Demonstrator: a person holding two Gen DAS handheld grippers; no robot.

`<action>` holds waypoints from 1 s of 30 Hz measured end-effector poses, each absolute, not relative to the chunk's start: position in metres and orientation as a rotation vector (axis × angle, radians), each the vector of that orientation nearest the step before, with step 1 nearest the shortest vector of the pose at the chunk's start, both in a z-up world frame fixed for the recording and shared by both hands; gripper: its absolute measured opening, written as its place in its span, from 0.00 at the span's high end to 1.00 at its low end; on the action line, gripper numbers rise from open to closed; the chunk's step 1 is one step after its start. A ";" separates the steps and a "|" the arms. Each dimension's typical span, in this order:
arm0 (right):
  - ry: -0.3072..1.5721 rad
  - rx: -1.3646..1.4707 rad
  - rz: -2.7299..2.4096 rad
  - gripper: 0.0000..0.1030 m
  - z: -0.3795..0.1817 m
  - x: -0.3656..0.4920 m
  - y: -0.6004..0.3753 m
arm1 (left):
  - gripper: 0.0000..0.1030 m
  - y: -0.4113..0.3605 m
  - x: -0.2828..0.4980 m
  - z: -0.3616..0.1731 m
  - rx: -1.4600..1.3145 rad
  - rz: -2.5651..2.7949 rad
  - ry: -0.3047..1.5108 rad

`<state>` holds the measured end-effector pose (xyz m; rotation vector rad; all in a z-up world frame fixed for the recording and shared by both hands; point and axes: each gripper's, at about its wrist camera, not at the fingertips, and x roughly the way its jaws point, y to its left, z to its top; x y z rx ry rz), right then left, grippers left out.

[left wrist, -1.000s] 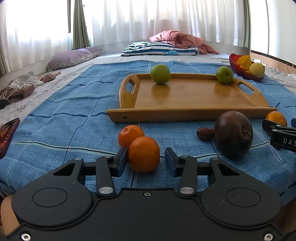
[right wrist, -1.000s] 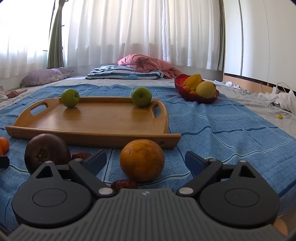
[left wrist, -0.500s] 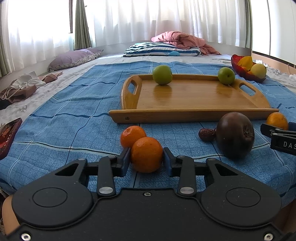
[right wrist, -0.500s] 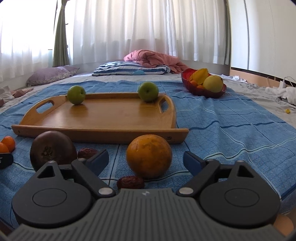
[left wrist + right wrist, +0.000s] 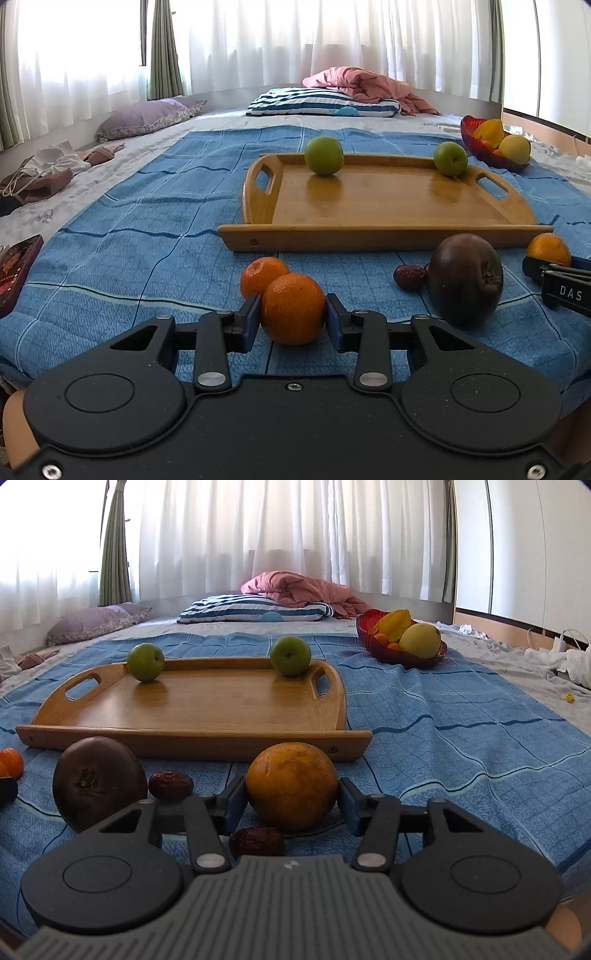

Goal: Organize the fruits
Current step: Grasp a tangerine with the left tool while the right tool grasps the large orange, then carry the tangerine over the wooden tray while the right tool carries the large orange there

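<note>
Both your claws grip fruit on the bed: left claw (image 5: 293, 319) pinches a small tangerine (image 5: 293, 308); right claw (image 5: 291, 800), just closing, clamps the large orange (image 5: 291, 784).

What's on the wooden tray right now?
Two green apples, one at the back left and one at the back right of the tray. The rest of its floor shows bare; its near rim hides nothing large.

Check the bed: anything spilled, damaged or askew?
Nothing spilled or damaged. Wooden tray sits flat holding two green fruits; the loose fruit in front is just unsorted. Only clutter: crumpled clothes at the bed's left edge.
</note>
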<state>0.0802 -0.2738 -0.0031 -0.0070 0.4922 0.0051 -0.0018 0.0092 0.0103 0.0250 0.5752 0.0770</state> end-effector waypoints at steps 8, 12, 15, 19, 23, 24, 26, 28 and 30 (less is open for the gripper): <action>0.471 0.024 0.017 0.46 0.002 0.077 -0.278 | 0.66 0.003 -0.003 0.022 0.030 0.051 0.545; 0.451 0.024 0.024 0.46 0.008 0.077 -0.278 | 0.66 0.000 0.003 0.029 0.034 0.041 0.537; 0.441 0.034 0.034 0.46 0.014 0.080 -0.278 | 0.66 0.001 0.010 0.035 0.019 0.029 0.536; 0.423 0.028 0.057 0.46 0.023 0.084 -0.277 | 0.66 0.000 0.021 0.048 0.025 0.002 0.517; 0.446 0.059 0.100 0.46 0.037 0.099 -0.278 | 0.66 0.002 0.045 0.062 -0.024 -0.048 0.538; 0.454 0.070 0.113 0.46 0.041 0.104 -0.279 | 0.66 0.003 0.051 0.065 -0.033 -0.058 0.541; 0.461 0.085 0.133 0.46 0.049 0.113 -0.280 | 0.66 0.003 0.064 0.072 -0.037 -0.071 0.541; 0.475 0.086 0.152 0.46 0.057 0.125 -0.279 | 0.66 0.001 0.079 0.081 -0.038 -0.087 0.544; 0.488 0.086 0.175 0.46 0.066 0.138 -0.278 | 0.66 0.000 0.095 0.088 -0.054 -0.121 0.563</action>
